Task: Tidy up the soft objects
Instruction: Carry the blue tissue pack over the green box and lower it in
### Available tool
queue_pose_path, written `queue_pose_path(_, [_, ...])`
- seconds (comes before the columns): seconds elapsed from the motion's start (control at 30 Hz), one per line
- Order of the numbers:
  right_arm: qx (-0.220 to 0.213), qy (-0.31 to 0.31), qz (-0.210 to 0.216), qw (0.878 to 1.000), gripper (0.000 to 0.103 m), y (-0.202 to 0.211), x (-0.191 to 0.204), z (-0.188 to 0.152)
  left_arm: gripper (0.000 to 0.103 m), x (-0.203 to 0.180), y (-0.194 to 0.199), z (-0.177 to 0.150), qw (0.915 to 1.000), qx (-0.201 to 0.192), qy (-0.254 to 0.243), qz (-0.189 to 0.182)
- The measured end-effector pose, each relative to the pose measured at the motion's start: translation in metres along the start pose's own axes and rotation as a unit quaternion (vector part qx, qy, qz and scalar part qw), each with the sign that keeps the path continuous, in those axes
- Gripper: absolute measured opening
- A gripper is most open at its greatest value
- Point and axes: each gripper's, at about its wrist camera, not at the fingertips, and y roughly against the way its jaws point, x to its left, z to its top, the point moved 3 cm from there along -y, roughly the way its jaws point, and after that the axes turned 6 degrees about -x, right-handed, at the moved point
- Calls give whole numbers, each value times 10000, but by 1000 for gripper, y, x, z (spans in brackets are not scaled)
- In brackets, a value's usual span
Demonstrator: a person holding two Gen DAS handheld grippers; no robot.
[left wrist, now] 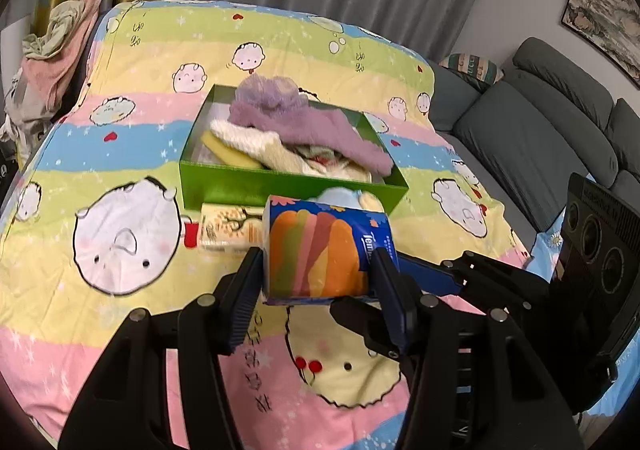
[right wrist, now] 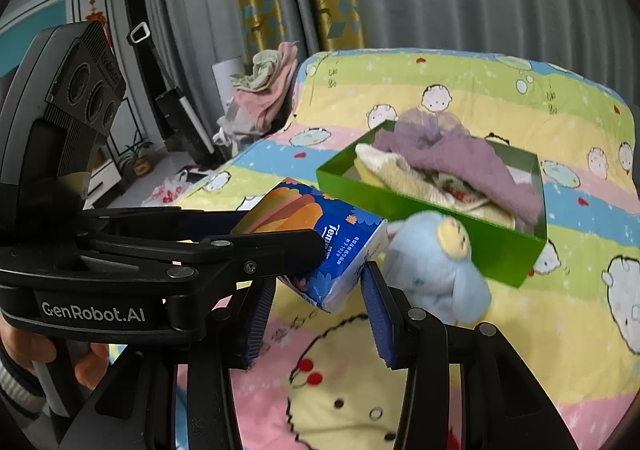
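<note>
Pastel-striped cartoon quilt (left wrist: pixel 120 153) covered the whole surface under both tools. Green box (left wrist: pixel 248 185) sat ahead of them, stuffed with a purple fuzzy cloth (left wrist: pixel 320 125) and cream cloths. Blue plush toy (right wrist: pixel 440 270) lay just past the right gripper (right wrist: pixel 316 290), beside the box. Blue tissue pack (left wrist: pixel 320 254) — lifted off the quilt — was clamped at one end by the left gripper (left wrist: pixel 320 270) and pinched at the other between the right gripper's pads. Second, beige tissue pack (left wrist: pixel 228 228) lay ahead-left of the left gripper.
</note>
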Motion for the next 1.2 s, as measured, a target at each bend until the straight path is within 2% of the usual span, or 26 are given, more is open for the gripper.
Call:
queue_pose_path(0.4, [-151,-54,-186,9997,46,-26,-32,37,54,7,-32,42,9998,-129,-115,-107])
queue_pose_path(0.7, [-260,-93,-524,9982,46,-47,-74,91,54,8,-79,110,9987,-145,102,-473])
queue_pose_path(0.93, [162,-269,-714,9970,46,-88,-106,105,54,24,-131,129,9969,176,554,-534])
queue_pose_path(1.2, [740,-429,-748,9935,46,-133,-125,87,56,44,-172,115,9949,558,824,-194])
